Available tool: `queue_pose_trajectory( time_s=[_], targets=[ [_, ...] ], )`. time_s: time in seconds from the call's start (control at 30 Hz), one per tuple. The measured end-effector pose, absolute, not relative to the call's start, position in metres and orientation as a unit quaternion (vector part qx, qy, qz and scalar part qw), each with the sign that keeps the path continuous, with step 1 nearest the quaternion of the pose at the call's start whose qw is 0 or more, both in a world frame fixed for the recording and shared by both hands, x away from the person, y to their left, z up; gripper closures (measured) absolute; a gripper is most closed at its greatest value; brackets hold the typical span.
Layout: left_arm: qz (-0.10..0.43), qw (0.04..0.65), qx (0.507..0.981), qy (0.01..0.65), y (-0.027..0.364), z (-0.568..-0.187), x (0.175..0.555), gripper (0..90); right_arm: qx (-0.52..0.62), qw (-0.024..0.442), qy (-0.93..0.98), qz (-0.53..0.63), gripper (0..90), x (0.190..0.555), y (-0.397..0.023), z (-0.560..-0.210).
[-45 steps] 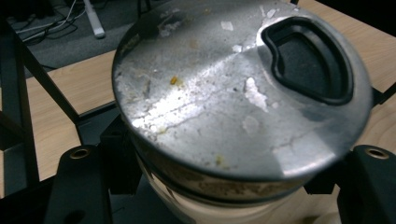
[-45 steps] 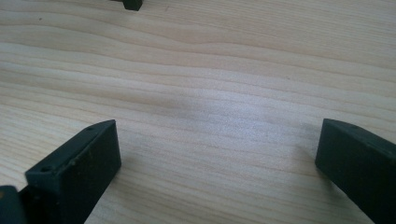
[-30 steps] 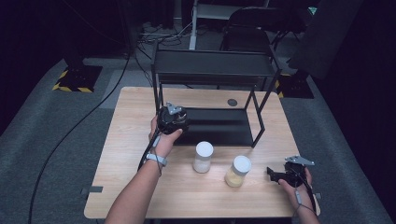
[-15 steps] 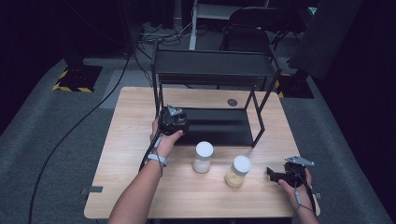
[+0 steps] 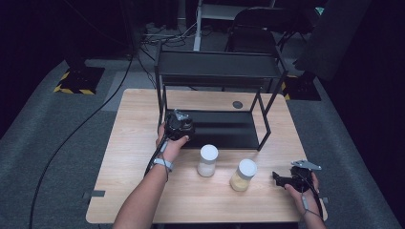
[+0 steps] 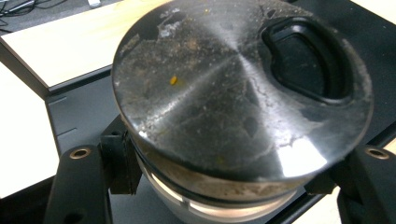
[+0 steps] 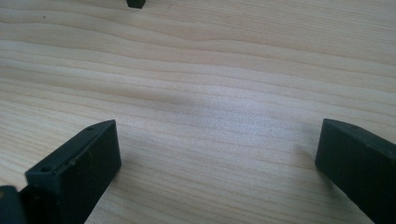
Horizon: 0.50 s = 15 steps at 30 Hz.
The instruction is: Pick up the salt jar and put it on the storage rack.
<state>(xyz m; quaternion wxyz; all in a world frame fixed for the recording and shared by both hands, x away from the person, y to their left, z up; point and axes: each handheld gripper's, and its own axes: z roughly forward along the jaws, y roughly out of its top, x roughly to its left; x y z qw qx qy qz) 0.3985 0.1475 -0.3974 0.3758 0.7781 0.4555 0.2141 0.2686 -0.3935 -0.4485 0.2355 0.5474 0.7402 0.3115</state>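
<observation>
Left gripper [image 5: 179,125] has its jaws clamped around a black-lidded jar [image 6: 243,88] at the rack's lower shelf [image 5: 224,131]. Two white-lidded jars [image 5: 207,160] wait on the surface [image 5: 129,143]. Right gripper [image 5: 286,180] rests wide, holding nothing. Looks about one-third done.

Left tool [image 5: 179,125] sat at the black metal two-tier shelf's [image 5: 217,71] lower tier. Two white-lidded jars [image 5: 207,160] [image 5: 243,174] stood on the pale wooden counter [image 5: 129,138]; right tool [image 5: 281,179] lay near its edge.
</observation>
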Motion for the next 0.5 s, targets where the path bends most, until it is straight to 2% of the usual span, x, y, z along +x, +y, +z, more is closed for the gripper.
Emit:
queue_pose_trajectory(
  time_s=[0.5],
  targets=[
    [0.211, 0.364, 0.783, 0.457, 0.1429, -0.4027, 0.4015, 30.3, 0.548, 0.235, 0.740, 0.311, 0.0, 0.2688, -0.3934, -0.4482]
  ],
)
